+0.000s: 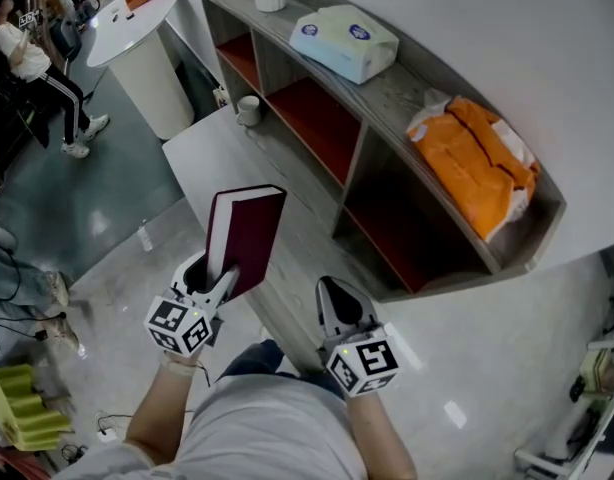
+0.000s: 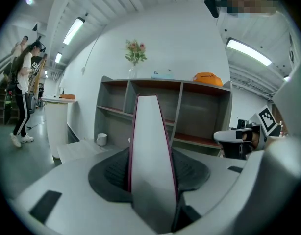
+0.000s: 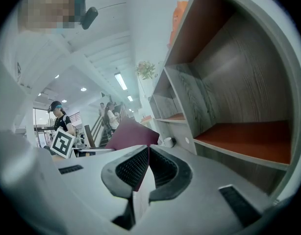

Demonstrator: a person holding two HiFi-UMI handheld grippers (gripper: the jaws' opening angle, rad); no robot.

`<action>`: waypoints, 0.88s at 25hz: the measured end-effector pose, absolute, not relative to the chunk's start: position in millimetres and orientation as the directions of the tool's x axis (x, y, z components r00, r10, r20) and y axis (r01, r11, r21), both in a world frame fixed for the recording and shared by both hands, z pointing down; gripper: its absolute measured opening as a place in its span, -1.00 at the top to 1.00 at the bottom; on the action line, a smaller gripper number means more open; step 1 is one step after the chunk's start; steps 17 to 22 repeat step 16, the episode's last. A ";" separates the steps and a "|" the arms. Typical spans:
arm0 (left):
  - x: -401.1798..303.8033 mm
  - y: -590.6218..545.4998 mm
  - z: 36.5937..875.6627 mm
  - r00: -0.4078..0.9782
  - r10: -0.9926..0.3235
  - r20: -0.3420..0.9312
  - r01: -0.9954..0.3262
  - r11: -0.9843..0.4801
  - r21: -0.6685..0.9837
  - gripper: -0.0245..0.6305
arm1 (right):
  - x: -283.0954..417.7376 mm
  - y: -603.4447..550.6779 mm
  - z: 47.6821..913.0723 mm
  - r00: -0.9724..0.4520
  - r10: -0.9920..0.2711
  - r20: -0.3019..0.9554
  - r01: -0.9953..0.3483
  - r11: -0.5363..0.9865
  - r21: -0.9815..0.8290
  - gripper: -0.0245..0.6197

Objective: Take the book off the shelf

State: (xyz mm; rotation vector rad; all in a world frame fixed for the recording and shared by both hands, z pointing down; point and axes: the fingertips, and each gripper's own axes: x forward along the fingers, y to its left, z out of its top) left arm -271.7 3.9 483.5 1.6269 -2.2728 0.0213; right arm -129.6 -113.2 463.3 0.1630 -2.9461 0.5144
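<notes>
Maroon in its covers and white along its page edges, the hardcover book (image 1: 249,233) is pinched at its lower end by the left tool (image 1: 219,274), with the pads pressed on both covers. It is held upright, slightly tilted, clear of the grey wooden shelf unit (image 1: 397,84) with red boards and in front of its lower compartments. Further right, the right tool (image 1: 337,298) is seen with its jaws pressed together on nothing, near the shelf's front edge.
</notes>
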 end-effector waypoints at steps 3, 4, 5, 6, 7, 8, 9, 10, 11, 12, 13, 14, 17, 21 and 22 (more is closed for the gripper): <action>-271.4 1.6 482.5 -0.282 -0.917 0.281 -0.921 0.341 0.190 0.25 | -129.2 -115.2 463.4 -0.983 -0.084 0.162 -0.134 0.936 -0.325 0.86; -271.1 1.0 482.1 -0.281 -0.918 0.281 -0.921 0.340 0.190 0.25 | -129.1 -115.8 463.3 -0.983 -0.084 0.163 -0.134 0.937 -0.324 0.86; -270.7 0.8 481.8 -0.281 -0.918 0.280 -0.921 0.340 0.191 0.25 | -129.0 -116.0 463.3 -0.983 -0.083 0.164 -0.133 0.937 -0.323 0.86; -270.0 0.9 481.7 -0.280 -0.918 0.281 -0.920 0.340 0.193 0.25 | -128.6 -115.7 463.4 -0.983 -0.081 0.166 -0.132 0.937 -0.322 0.86; -269.2 1.3 481.7 -0.280 -0.918 0.281 -0.920 0.341 0.196 0.25 | -128.2 -115.2 463.5 -0.983 -0.079 0.168 -0.131 0.938 -0.322 0.86; -268.6 1.5 481.6 -0.279 -0.918 0.281 -0.919 0.340 0.198 0.25 | -127.9 -115.0 463.5 -0.982 -0.078 0.169 -0.130 0.938 -0.320 0.86; -268.3 1.4 481.3 -0.278 -0.919 0.280 -0.920 0.339 0.199 0.25 | -127.9 -115.3 463.1 -0.982 -0.078 0.169 -0.129 0.939 -0.319 0.86; -268.1 1.0 480.8 -0.276 -0.920 0.278 -0.921 0.336 0.198 0.25 | -128.2 -115.8 462.6 -0.983 -0.079 0.168 -0.129 0.940 -0.317 0.86; -267.8 0.6 480.3 -0.275 -0.921 0.276 -0.922 0.334 0.196 0.25 | -128.5 -116.3 461.9 -0.983 -0.079 0.167 -0.129 0.940 -0.316 0.86; -267.3 0.3 480.0 -0.273 -0.922 0.276 -0.923 0.332 0.193 0.25 | -128.7 -116.6 461.3 -0.983 -0.079 0.165 -0.129 0.940 -0.316 0.86; -266.5 0.4 479.9 -0.273 -0.922 0.276 -0.924 0.330 0.190 0.25 | -128.6 -116.5 460.9 -0.983 -0.079 0.164 -0.128 0.940 -0.315 0.86; -265.7 0.6 479.9 -0.273 -0.922 0.276 -0.925 0.330 0.188 0.25 | -128.3 -116.2 460.6 -0.983 -0.078 0.164 -0.127 0.940 -0.315 0.86; -263.9 1.4 479.7 -0.273 -0.921 0.278 -0.926 0.330 0.185 0.25 | -127.5 -115.1 460.3 -0.984 -0.075 0.164 -0.124 0.941 -0.315 0.86; -263.9 1.4 479.7 -0.273 -0.921 0.278 -0.926 0.330 0.185 0.25 | -127.5 -115.1 460.3 -0.984 -0.075 0.164 -0.124 0.941 -0.315 0.86; -263.9 1.4 479.7 -0.273 -0.921 0.278 -0.926 0.330 0.185 0.25 | -127.5 -115.1 460.3 -0.984 -0.075 0.164 -0.124 0.941 -0.315 0.86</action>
